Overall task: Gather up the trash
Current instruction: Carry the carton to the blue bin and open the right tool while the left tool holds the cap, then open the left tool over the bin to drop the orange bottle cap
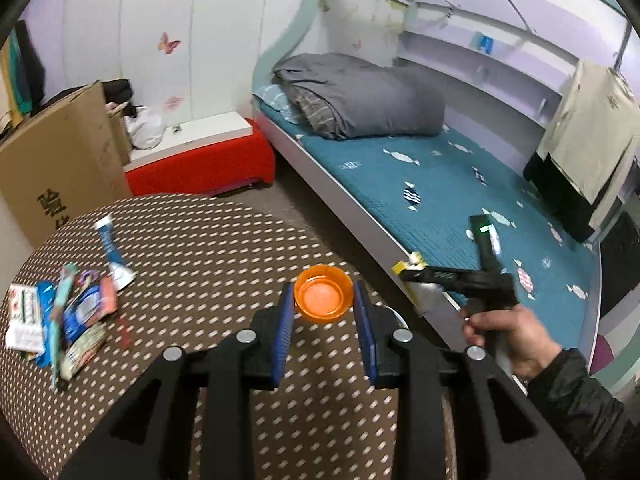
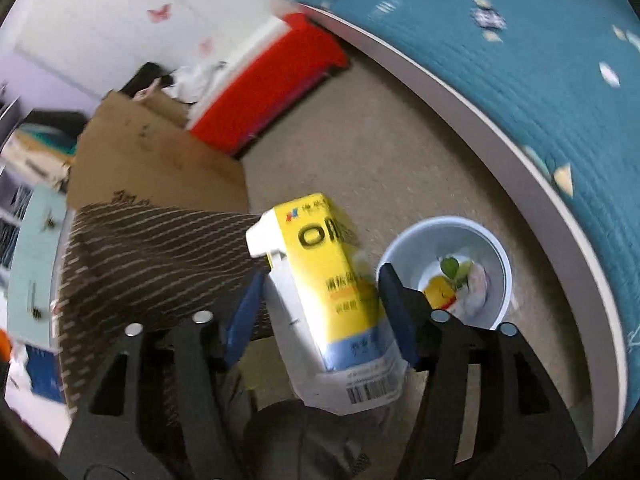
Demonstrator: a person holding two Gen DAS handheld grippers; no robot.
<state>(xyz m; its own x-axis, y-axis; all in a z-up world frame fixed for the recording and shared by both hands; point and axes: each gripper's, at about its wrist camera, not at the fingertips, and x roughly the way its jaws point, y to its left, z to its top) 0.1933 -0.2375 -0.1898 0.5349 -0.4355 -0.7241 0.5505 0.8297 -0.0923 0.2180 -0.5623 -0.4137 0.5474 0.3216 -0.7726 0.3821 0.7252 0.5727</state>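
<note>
My left gripper [image 1: 323, 288] is shut on an orange round lid [image 1: 324, 296], gripped between the blue pads above the brown dotted table [image 1: 208, 248]. A yellow and white carton [image 2: 320, 248] sits tilted between the jaws of my right gripper [image 2: 322, 273]. The jaws stand wide, with a gap beside the left pad [image 2: 244, 316]. The carton hangs over the floor, just left of a pale blue bin [image 2: 444, 221] with scraps inside. In the left wrist view, the right gripper [image 1: 410, 276] is off the table's right edge, held by a hand [image 1: 508, 332].
A pile of wrappers [image 1: 76, 312] and a blue and white tube [image 1: 114, 252] lie on the table's left side. A cardboard box [image 1: 60, 160] and a red bench [image 1: 208, 164] stand behind it. A bed with a teal cover [image 1: 420, 192] runs along the right.
</note>
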